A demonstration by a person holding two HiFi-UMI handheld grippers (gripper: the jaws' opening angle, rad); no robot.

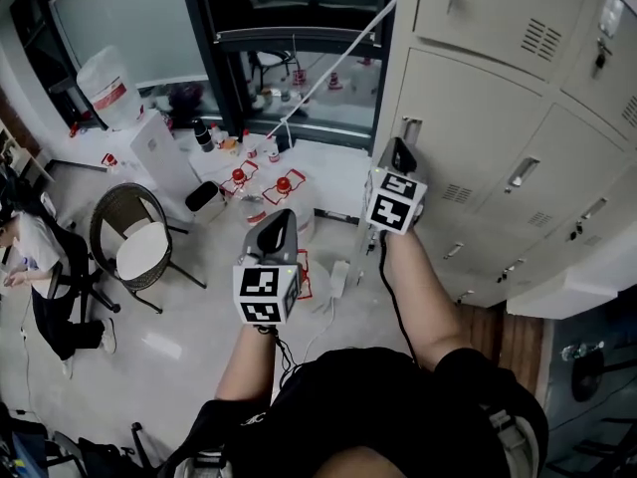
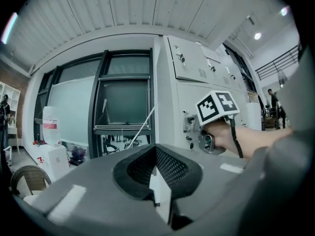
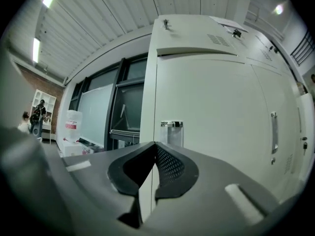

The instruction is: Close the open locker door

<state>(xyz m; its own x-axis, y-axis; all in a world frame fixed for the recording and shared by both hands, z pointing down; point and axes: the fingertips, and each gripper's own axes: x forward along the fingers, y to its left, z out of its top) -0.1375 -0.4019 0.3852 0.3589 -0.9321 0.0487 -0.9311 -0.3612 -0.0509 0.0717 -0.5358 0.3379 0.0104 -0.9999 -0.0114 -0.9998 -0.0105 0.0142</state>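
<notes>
A bank of pale grey lockers (image 1: 518, 118) fills the right of the head view. My right gripper (image 1: 401, 149) is raised against the left edge of a middle locker door (image 1: 473, 132), just below its metal latch plate (image 1: 411, 127). Its jaws are shut with nothing between them. In the right gripper view, the right gripper (image 3: 155, 144) points at that door (image 3: 211, 112) and the latch plate (image 3: 172, 131). The door looks about flush with its neighbours. My left gripper (image 1: 279, 219) hangs lower and to the left, away from the lockers, shut and empty (image 2: 155, 147). The right gripper's marker cube (image 2: 217, 106) shows in the left gripper view.
A dark-framed window (image 1: 289, 28) stands left of the lockers. Below it are a large water jug (image 1: 107, 90), a round chair (image 1: 134, 242), red-capped items (image 1: 261, 179) on the floor and a seated person (image 1: 40, 277) at far left. A white ledge (image 1: 577, 287) juts out at the lower right.
</notes>
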